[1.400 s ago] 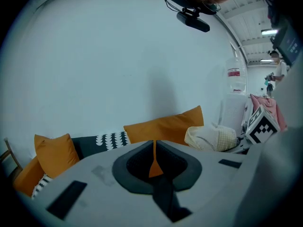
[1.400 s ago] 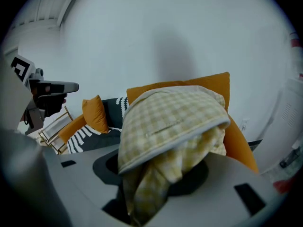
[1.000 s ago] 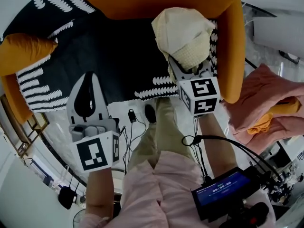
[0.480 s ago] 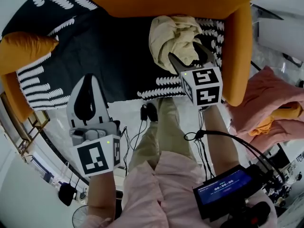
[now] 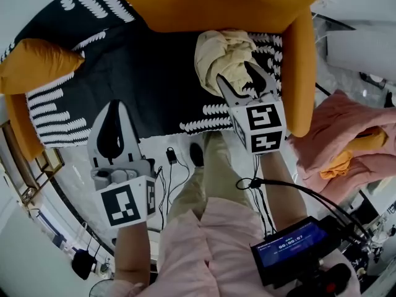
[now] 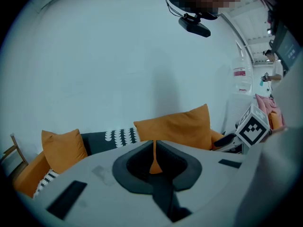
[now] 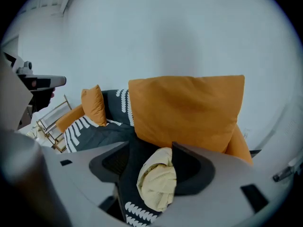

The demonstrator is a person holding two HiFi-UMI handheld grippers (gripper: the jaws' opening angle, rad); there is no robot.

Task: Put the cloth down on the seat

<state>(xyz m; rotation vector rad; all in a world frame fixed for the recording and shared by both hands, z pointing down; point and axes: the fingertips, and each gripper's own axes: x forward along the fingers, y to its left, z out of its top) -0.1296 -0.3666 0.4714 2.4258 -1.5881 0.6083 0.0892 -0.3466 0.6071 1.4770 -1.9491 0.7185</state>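
A: The cloth point(image 5: 226, 53) has come off the right gripper point(image 5: 233, 73). A second ago it sat draped over the jaws, and now it lies on the seat point(image 5: 142, 73), with the jaws spread wide.

B: How does it lie?

A: As a soft, crumpled bundle, pale yellow, its folds twisted into a knot-like lump. It rests at the seat's right end, at the foot of the big orange back cushion point(image 5: 210, 2) and near the rounded orange armrest point(image 5: 301, 73).

B: Is the gripper clear of it?

A: The right gripper view shows the bundle in the gap between the two parted jaws, with nothing pinched. Whether a pad brushes it cannot be told.

B: And the seat itself?

A: A dark fabric cover with rows of white leaf-shaped marks along its edges. A plump orange pillow point(image 5: 37, 67) sits at the left end.

B: The other hand?

A: The left gripper point(image 5: 114, 104) hangs over the seat's front edge, well apart from the cloth — its jaws pressed together on nothing, only a thin slit between them.
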